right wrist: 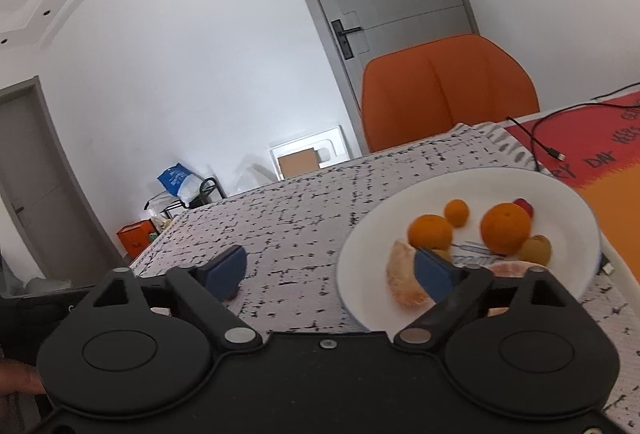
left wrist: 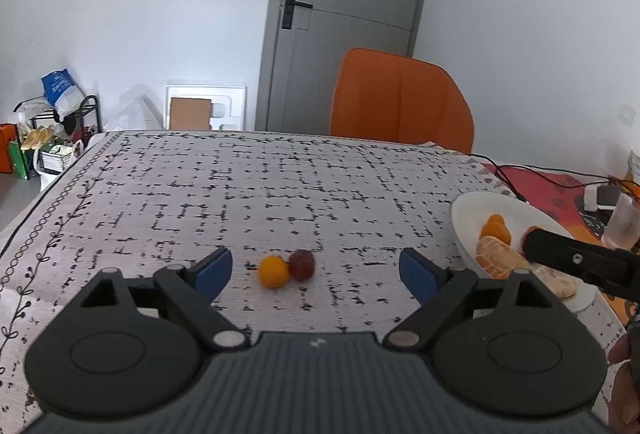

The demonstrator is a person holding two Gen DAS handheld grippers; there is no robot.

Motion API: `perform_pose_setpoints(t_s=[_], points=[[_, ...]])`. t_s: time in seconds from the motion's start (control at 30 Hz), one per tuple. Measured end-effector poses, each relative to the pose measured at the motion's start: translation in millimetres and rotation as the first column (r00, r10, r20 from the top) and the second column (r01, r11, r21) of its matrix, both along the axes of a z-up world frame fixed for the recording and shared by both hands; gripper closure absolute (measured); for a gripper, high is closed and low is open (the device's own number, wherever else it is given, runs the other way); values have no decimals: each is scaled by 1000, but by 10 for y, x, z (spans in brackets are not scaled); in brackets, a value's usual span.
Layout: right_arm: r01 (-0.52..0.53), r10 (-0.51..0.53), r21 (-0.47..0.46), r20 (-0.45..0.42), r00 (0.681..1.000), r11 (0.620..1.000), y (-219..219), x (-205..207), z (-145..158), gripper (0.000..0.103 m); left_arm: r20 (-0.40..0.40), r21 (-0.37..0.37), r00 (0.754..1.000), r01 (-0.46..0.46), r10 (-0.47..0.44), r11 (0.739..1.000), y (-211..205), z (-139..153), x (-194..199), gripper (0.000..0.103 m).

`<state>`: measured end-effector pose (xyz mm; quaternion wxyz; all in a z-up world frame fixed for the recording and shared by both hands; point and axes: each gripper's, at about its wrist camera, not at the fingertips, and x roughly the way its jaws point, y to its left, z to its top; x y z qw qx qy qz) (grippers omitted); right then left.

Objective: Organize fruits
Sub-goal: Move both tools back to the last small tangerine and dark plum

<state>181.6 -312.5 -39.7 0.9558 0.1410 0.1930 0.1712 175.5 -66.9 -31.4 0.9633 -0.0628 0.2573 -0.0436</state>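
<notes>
Ahead of the wide-open left gripper [left wrist: 316, 270], kumquat [left wrist: 273, 271] touching red fruit [left wrist: 302, 265], right gripper [right wrist: 330, 270] wide open

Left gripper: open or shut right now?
Open. The left gripper has its blue pads spread wide with nothing between them; the small orange fruit and dark red fruit lie ahead on the tablecloth.

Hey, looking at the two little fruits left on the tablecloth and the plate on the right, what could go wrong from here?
1. The small orange fruit and the dark red fruit touch; closing the open left gripper on one may roll the other away.
2. The white plate is already crowded with oranges and a peeled segment, so an added round fruit might roll off.
3. The right gripper hangs over the plate's rim and could bump it.
</notes>
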Motion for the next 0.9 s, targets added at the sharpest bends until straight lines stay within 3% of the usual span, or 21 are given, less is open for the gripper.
perform_pose_setpoints(t_s=[0.1,0.23,0.57,0.63,0.7,0.9], points=[[-14,14,-10,5,1000,1000,71,20,12,0,-7,-3,1000,-8,8,1000,68,-20,13,16],[-29,29,-27,2,1000,999,165,59,20,0,-10,-9,1000,-16,16,1000,158,-48,19,19],[-99,98,-60,-17,995,993,392,161,21,1,-47,-25,999,-14,13,1000,299,-149,129,44],[-115,114,-60,-22,993,991,430,190,14,7,-56,-31,998,-15,13,999,323,-175,163,48],[-135,132,-62,-40,990,989,462,231,3,19,-62,-33,998,-16,14,999,334,-197,195,50],[-162,156,-76,-79,985,984,571,334,-35,38,-82,-44,997,-14,10,999,365,-253,291,58]])
